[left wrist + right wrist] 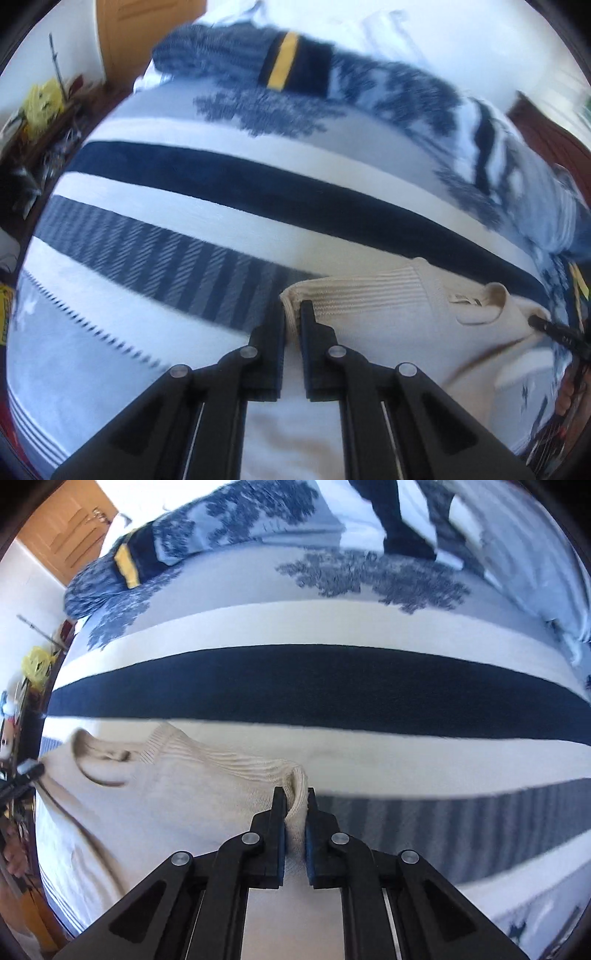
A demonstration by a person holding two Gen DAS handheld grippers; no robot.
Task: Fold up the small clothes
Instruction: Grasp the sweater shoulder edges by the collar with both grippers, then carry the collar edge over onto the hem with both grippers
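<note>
**Both grippers pinch a cream top at its shoulders**

The black left gripper (291, 314) is closed tight on the ribbed shoulder corner of a small cream knitted top (388, 314); fabric bunches between its pads. The black right gripper (295, 799) is clamped on the opposite shoulder corner in the same way. The top stretches sideways between the two grippers, its round neckline (99, 760) about midway between them and its body trailing back beneath them. It lies over a blue, navy and white striped bedspread (332, 690).
</note>
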